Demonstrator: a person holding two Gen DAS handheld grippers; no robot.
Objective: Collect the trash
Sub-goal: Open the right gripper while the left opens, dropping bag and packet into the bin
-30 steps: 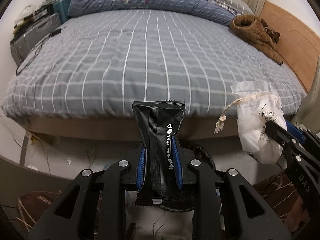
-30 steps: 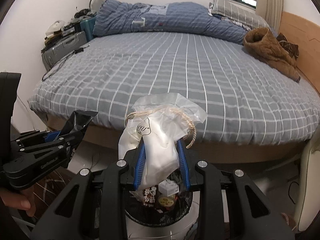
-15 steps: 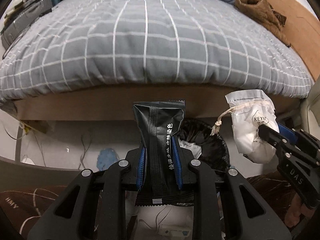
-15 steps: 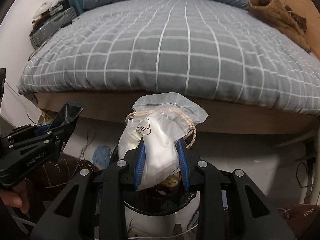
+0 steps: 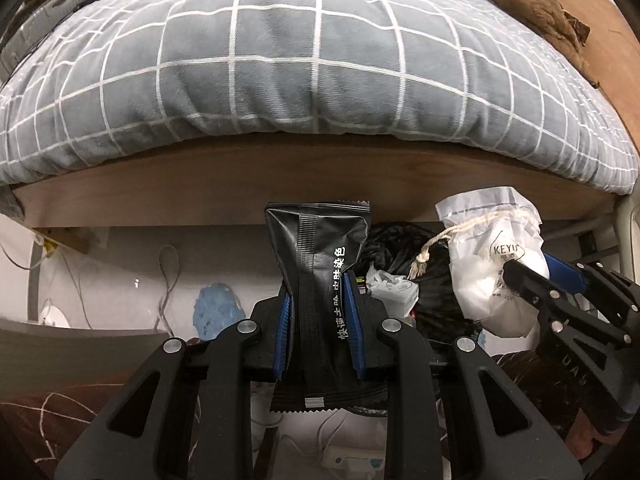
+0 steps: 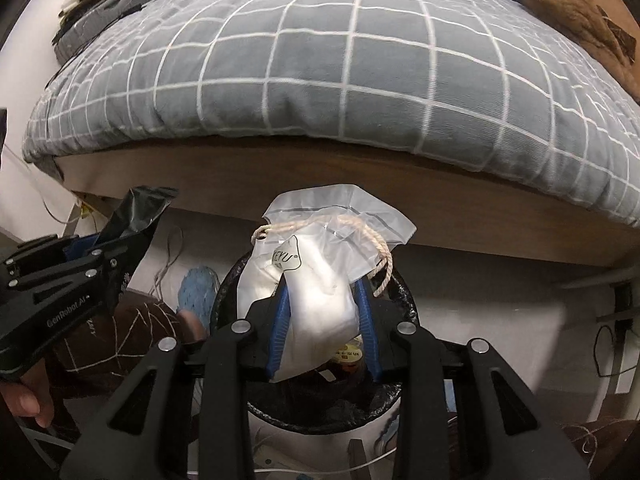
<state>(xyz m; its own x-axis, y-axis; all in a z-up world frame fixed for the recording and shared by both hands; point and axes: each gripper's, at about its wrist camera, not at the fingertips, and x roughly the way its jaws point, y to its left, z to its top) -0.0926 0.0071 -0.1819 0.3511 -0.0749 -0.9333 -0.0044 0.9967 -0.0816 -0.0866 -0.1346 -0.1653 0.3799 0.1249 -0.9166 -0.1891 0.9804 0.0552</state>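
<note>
A black snack wrapper (image 5: pixel 320 248) with white print stands upright between the blue pads of my left gripper (image 5: pixel 318 304), which is shut on it. My right gripper (image 6: pixel 322 300) has a white drawstring bag (image 6: pixel 316 280) between its pads. Its jaws are opening, and the pads still touch the bag's sides. Both grippers point steeply down. The right one hangs directly over a round bin with a black liner (image 6: pixel 224 292) that holds several pieces of trash. In the left wrist view the bin (image 5: pixel 400 248) lies just right of the wrapper, behind it, and the white bag (image 5: pixel 492 280) hangs over it.
A bed with a grey checked cover (image 5: pixel 320 60) and a wooden frame (image 6: pixel 360 184) overhangs just behind the bin. A brown garment (image 5: pixel 532 4) lies on its far right. On the floor are a blue cloth (image 5: pixel 216 312), cables and a power strip (image 5: pixel 348 460). A hand (image 6: pixel 28 400) holds the left gripper.
Both grippers have dropped from above the bed to below its edge, over the bin. The right pads stand slightly wider around the white bag. The wrapper stays gripped.
</note>
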